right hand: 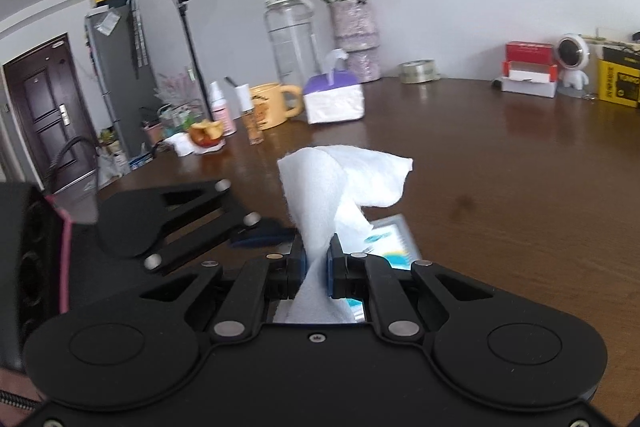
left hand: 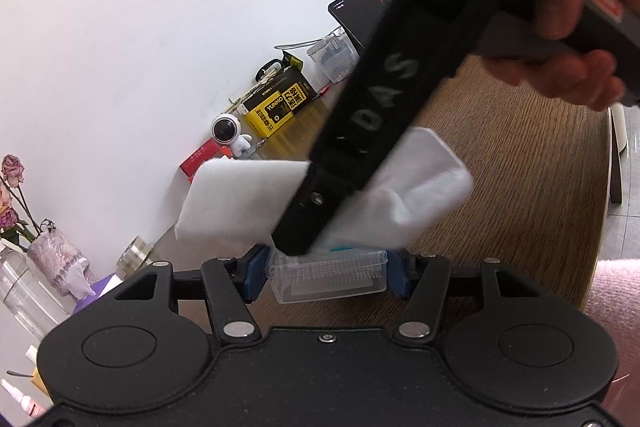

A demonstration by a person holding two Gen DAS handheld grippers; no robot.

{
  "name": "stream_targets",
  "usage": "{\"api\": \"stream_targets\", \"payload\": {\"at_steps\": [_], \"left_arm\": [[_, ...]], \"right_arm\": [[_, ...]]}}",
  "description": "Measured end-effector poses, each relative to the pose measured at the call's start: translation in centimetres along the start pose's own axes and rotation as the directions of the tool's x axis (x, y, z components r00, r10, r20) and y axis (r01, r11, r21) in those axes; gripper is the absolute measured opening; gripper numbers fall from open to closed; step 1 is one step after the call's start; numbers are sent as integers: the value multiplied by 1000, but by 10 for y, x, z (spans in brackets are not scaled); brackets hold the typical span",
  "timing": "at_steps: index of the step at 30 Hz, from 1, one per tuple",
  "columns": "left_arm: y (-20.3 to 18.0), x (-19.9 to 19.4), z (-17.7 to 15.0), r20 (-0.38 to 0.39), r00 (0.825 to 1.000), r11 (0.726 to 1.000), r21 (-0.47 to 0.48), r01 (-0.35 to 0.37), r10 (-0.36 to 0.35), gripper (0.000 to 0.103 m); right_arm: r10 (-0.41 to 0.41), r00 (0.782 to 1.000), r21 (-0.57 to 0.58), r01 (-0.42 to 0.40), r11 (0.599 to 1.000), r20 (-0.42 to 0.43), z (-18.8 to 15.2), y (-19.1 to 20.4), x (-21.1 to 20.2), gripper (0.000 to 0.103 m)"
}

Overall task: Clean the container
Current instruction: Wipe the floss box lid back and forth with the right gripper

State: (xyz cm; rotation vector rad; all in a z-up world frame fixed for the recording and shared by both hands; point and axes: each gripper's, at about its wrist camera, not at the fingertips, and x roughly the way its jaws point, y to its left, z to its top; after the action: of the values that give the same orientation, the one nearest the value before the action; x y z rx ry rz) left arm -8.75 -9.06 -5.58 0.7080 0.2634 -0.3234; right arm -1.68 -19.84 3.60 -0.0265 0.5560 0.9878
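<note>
I have the container [left hand: 328, 277] clamped between the left gripper [left hand: 326, 277] fingers, above the table [left hand: 520, 187], and the right gripper [right hand: 316, 263], pinching the cloth [right hand: 340, 179], reaches in over the container from the right, the cloth draped over its top. In my right wrist view, the tissue pack [right hand: 334, 99] stands on the table ahead, the mug [right hand: 274, 105] to its left, and the jar [right hand: 290, 31] and vase [right hand: 354, 35] behind it by the wall. Further right along the wall sit the tape roll [right hand: 420, 71], then the small camera [right hand: 574, 61].
</note>
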Motion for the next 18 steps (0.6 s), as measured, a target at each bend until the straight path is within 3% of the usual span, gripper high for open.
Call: {"api": "stream_targets", "payload": {"at_steps": [7, 18], "left_arm": [[-1, 0, 0, 0, 1000, 1000, 1, -1, 1, 58], [-7, -1, 3, -7, 1000, 1000, -3, -8, 8, 58]], "right_arm": [[19, 999, -28, -20, 999, -31, -9, 9, -11, 9], [66, 997, -61, -68, 996, -32, 2, 17, 1, 9]]}}
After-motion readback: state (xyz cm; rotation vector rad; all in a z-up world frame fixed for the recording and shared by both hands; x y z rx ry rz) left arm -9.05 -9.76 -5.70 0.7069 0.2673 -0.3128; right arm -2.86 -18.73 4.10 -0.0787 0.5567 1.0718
